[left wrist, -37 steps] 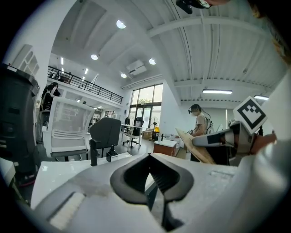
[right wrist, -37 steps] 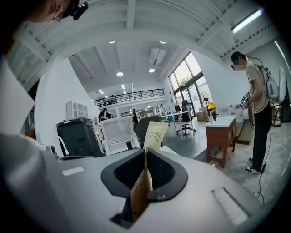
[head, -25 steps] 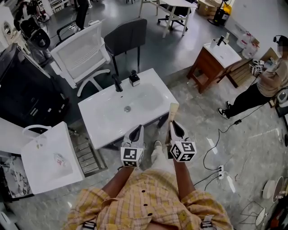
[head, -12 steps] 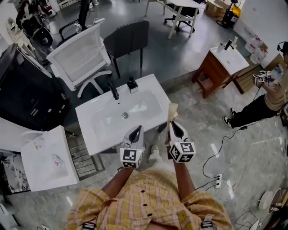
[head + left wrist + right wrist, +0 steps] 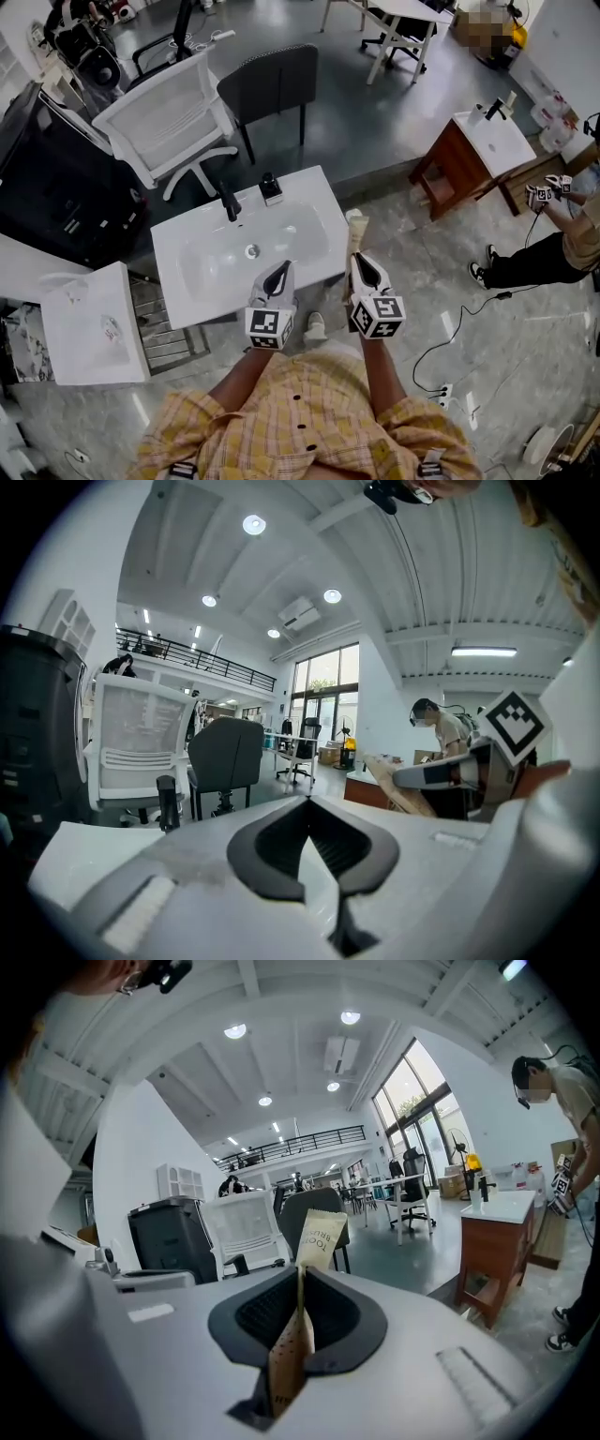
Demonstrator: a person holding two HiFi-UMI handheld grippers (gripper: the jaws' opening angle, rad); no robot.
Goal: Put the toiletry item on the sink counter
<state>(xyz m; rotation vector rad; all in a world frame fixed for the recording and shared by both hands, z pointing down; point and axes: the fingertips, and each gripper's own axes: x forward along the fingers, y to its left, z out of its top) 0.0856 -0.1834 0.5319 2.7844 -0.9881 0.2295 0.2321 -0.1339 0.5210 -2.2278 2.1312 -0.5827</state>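
So, the toiletry item, a tan paper toothbrush packet (image 5: pixel 319 1235), was pinched edge-on between the jaws of the right gripper (image 5: pixel 302 1288), with its printed end poking out past the tips. From the head view it was seen held right at the front right edge of the white sink counter (image 5: pixel 187 281), not set down on it. The left gripper (image 5: pixel 307 810) was held alongside, over the counter's front edge, jaws pressed together and nothing caught in them. A black faucet (image 5: pixel 228 202) and a small dark container (image 5: pixel 270 187) were stood along the counter's far edge.
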